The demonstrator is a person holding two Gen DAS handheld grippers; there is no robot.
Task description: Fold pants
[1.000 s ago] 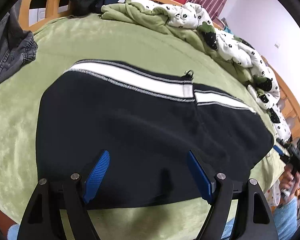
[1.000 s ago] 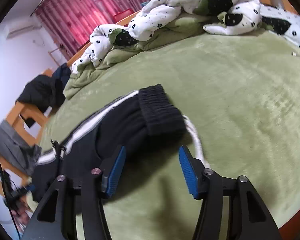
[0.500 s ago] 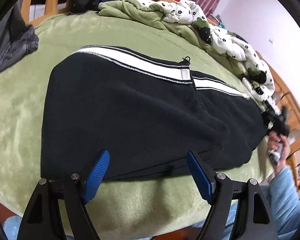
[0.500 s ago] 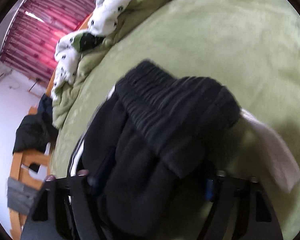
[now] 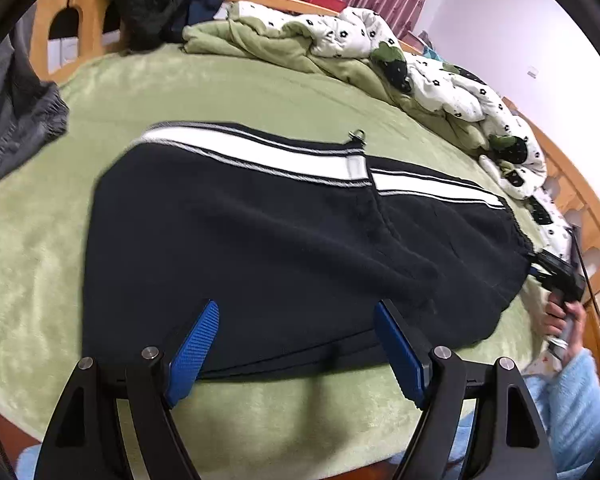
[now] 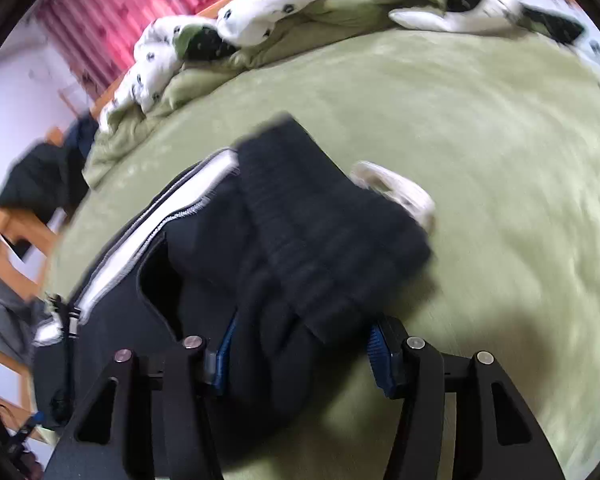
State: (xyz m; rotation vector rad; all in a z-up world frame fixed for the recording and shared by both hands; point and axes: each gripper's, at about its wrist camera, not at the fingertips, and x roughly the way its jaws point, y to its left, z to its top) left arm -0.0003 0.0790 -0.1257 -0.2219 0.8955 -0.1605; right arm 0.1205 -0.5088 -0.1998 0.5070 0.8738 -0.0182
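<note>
Black pants (image 5: 284,248) with a white side stripe (image 5: 260,152) lie flat on the green blanket (image 5: 260,92) of the bed, folded lengthwise. The left gripper (image 5: 296,344) hangs over their near edge with its jaws wide apart and nothing between the blue pads (image 5: 192,348). The right gripper (image 6: 300,348) has the ribbed waistband (image 6: 324,240) between its jaws, which have just been opening; whether the pads press the cloth I cannot tell. A white drawstring (image 6: 396,192) lies beside the waistband.
</note>
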